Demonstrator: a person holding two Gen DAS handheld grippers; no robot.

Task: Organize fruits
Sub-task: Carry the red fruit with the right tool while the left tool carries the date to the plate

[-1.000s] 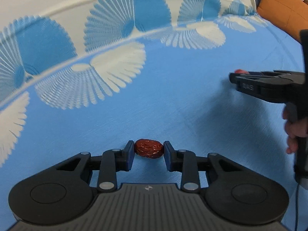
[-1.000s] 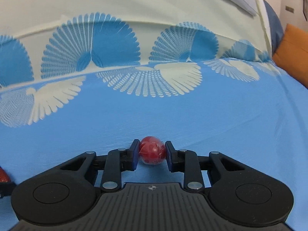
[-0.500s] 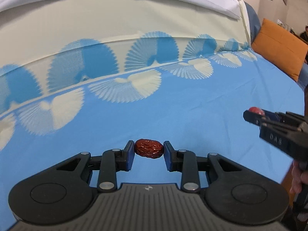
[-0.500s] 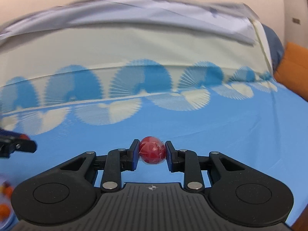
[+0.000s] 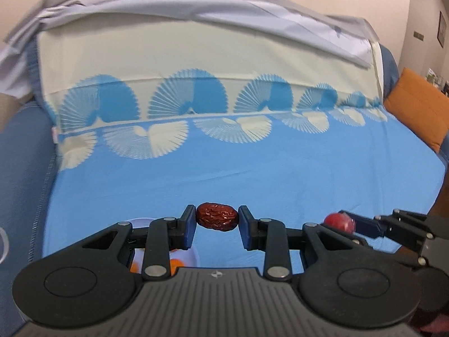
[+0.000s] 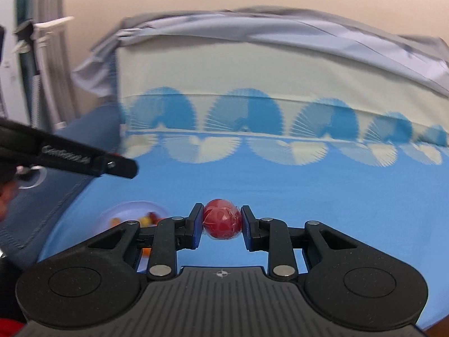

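Note:
My left gripper (image 5: 216, 219) is shut on a wrinkled dark red date (image 5: 217, 215), held above the blue sheet (image 5: 252, 179). My right gripper (image 6: 221, 222) is shut on a round red fruit in clear wrap (image 6: 222, 222). In the left wrist view the right gripper (image 5: 341, 223) comes in from the right with the red fruit (image 5: 338, 222) at its tip. In the right wrist view the left gripper (image 6: 132, 167) reaches in from the left. A pale bowl (image 6: 129, 209) holding small orange, yellow and red fruits sits on the sheet below, also seen as the bowl (image 5: 193, 257) under my left fingers.
The blue sheet with fan patterns covers a sofa seat; its cream part (image 5: 196, 53) hangs over the backrest. An orange cushion (image 5: 418, 109) lies at the right end. A dark blue armrest (image 5: 22, 151) bounds the left side. A person's hand (image 6: 5, 193) holds the left gripper.
Both grippers have risen and swung left, each still gripping its fruit. The backrest, armrest and the bowl of fruits have come into view.

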